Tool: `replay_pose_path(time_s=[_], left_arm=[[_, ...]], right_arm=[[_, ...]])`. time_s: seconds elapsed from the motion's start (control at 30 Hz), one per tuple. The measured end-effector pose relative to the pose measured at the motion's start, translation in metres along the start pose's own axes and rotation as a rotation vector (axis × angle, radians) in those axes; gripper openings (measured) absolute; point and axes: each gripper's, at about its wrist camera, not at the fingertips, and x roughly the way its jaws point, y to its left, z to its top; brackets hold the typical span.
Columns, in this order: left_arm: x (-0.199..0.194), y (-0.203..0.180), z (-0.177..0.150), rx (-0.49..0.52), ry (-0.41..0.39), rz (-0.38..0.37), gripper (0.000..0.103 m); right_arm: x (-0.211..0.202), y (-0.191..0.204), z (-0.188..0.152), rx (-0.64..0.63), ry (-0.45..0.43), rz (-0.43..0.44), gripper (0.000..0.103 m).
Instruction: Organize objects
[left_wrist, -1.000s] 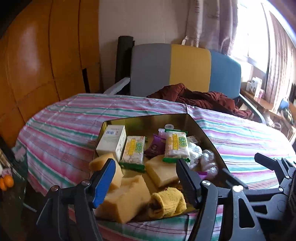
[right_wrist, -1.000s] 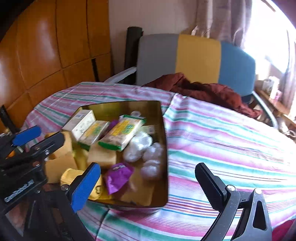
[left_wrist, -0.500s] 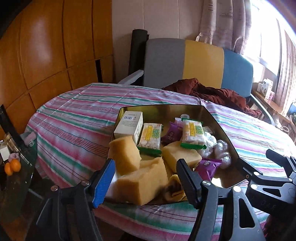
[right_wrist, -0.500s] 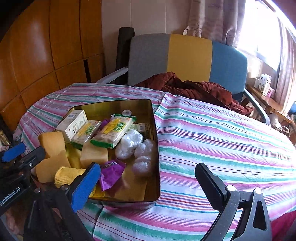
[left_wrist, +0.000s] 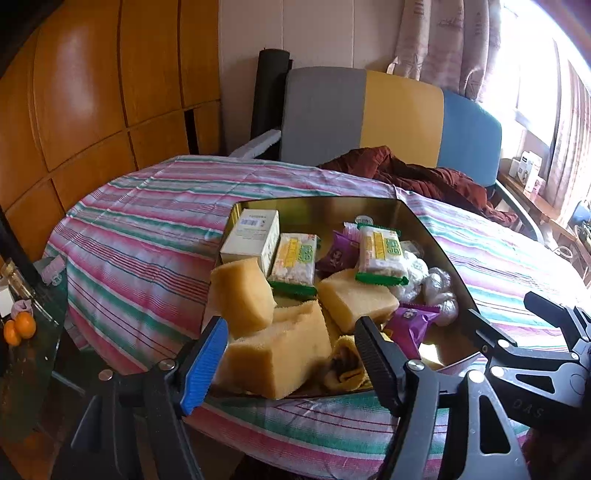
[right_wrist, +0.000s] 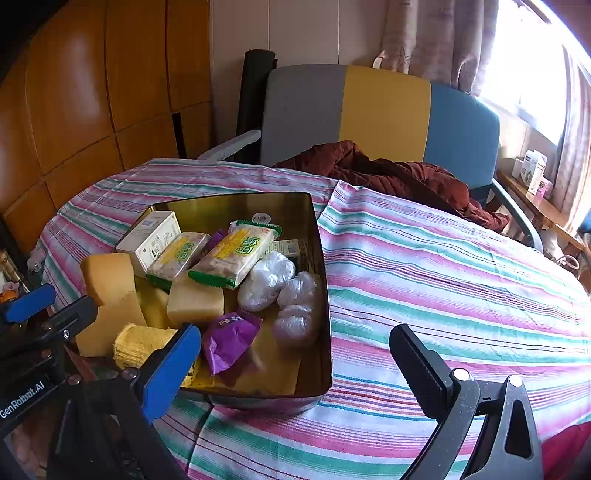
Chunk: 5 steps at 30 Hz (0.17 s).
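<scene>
Striped cloth covers your table, with wood panels behind on the left and a grey, yellow and blue chair at the far side, a dark red garment heaped on it. Your gold tin sits on the cloth, near its front edge.

Inside the tin you have a white box at the back left, two green-edged snack packs beside it, purple wrappers, clear plastic bundles along the right wall, yellow sponge blocks piled at the front left, and a rolled yellow cloth just in front of them.

Your left gripper hovers at the tin's front edge, fingers spread wide, nothing between them; the big sponge shows in the gap. Your right gripper hangs over the tin's front right corner and the cloth beside it, fingers also spread wide and holding nothing. Two oranges lie on a low surface off to the left.
</scene>
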Motion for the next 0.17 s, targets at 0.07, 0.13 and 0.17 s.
replay_pose_path(time_s=[0.07,0.13,0.17], left_arm=[[0.0007,0.0000,-0.0012,0.001,0.000,-0.002,0.072],[0.0005,-0.0001,-0.0017,0.002,-0.008,-0.003,0.072],[0.0000,0.0000,-0.0016,0.000,-0.012,-0.005,0.072]], right_arm=[[0.0010,0.0002,-0.0005,-0.001,0.003,0.000,0.103],[0.0022,0.0004,-0.0008,0.000,0.005,0.001,0.103],[0.0026,0.0005,-0.0009,0.000,0.006,0.000,0.103]])
